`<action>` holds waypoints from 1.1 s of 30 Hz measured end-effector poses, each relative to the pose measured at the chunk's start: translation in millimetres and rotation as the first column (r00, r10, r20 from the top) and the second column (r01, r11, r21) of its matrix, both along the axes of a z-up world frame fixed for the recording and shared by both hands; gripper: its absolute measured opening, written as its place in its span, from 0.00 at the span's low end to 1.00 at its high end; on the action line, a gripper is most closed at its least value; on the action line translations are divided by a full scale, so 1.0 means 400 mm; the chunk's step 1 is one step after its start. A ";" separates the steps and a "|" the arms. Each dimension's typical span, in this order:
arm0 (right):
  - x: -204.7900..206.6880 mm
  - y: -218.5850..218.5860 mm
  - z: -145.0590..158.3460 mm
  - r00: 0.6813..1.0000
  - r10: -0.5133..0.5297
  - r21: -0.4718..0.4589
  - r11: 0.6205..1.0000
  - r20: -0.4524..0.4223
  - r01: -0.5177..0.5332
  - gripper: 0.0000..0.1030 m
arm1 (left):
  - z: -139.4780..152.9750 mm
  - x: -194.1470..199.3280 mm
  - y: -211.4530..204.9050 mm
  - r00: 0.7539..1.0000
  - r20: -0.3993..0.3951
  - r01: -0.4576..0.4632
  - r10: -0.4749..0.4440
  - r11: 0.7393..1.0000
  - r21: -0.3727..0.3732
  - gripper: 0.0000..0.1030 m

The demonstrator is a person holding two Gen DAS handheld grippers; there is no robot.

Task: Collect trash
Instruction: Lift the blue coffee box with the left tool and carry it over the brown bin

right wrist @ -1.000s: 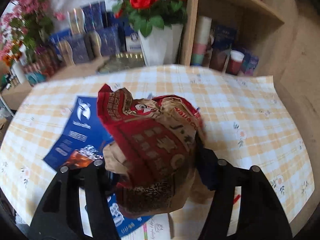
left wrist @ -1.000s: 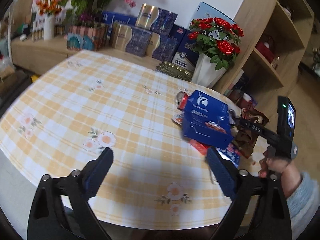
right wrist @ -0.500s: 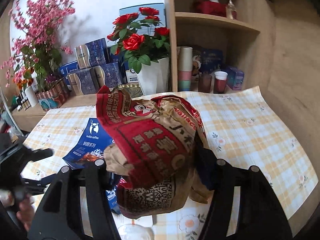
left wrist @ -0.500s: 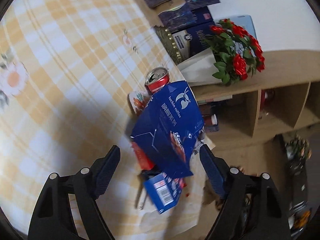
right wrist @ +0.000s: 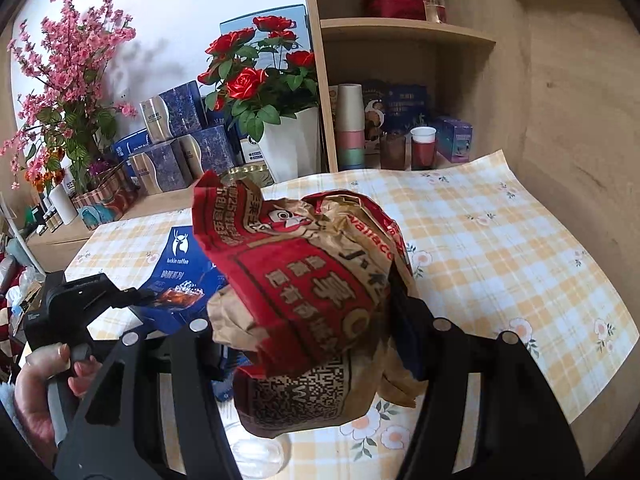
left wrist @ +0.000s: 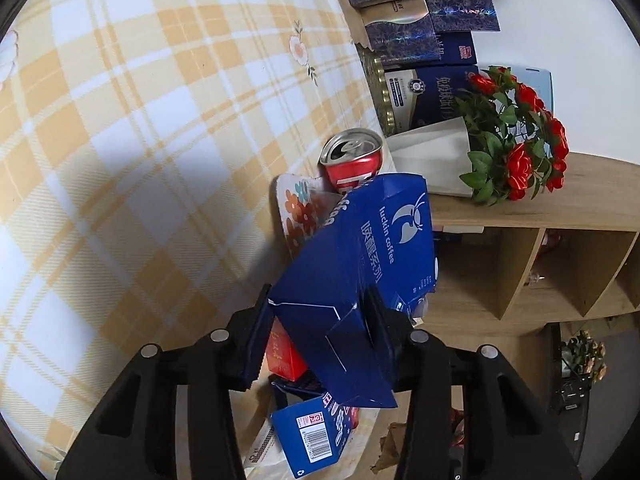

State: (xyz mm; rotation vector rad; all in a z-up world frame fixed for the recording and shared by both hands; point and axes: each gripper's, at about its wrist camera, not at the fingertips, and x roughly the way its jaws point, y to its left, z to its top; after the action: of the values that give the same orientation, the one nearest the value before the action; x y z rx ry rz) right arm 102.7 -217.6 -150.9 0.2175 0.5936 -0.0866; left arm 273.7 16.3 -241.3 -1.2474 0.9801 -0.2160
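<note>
My left gripper (left wrist: 320, 332) is shut on the base of a blue luckin coffee paper bag (left wrist: 360, 264). The bag lies over a red soda can (left wrist: 354, 160), a flowered paper cup (left wrist: 298, 208), a red packet (left wrist: 284, 356) and a small blue box (left wrist: 314, 432) on the checked table. My right gripper (right wrist: 304, 344) is shut on a crumpled red and brown paper food bag (right wrist: 304, 280) and holds it above the table. The blue bag (right wrist: 180, 276) and the left gripper (right wrist: 132, 300) show at the left of the right wrist view.
A white pot of red roses (right wrist: 292, 148) and blue gift boxes (right wrist: 180, 136) stand behind the table. A wooden shelf unit (right wrist: 400, 40) holds stacked cups (right wrist: 350, 128). The yellow checked tablecloth (right wrist: 500, 248) spreads to the right. A clear plastic item (right wrist: 256, 456) lies below the right gripper.
My left gripper has moved in and closed on the base of the blue coffee bag. My right gripper still holds the crumpled food bag, drawn a little back and up.
</note>
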 end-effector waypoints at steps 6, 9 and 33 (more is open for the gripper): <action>-0.030 -0.016 0.014 1.000 -0.015 0.021 1.000 0.016 0.015 0.60 | 0.143 -0.020 0.004 0.982 0.170 0.053 -0.084 0.982 0.181 0.40; -0.047 -0.022 0.025 1.000 -0.019 0.032 0.999 0.025 0.018 0.60 | 0.239 -0.039 0.014 0.956 0.259 0.067 -0.136 0.964 0.259 0.38; -0.298 0.024 0.054 0.997 0.076 0.123 0.989 0.027 -0.079 0.60 | 0.341 -0.388 -0.042 0.797 0.198 0.369 -0.570 0.720 0.588 0.38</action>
State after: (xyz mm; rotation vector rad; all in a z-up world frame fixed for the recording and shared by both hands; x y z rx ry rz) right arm -16.4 -208.1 -129.2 0.3155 0.5853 0.0281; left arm 118.6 -0.5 -104.8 -0.3971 0.9305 -0.5344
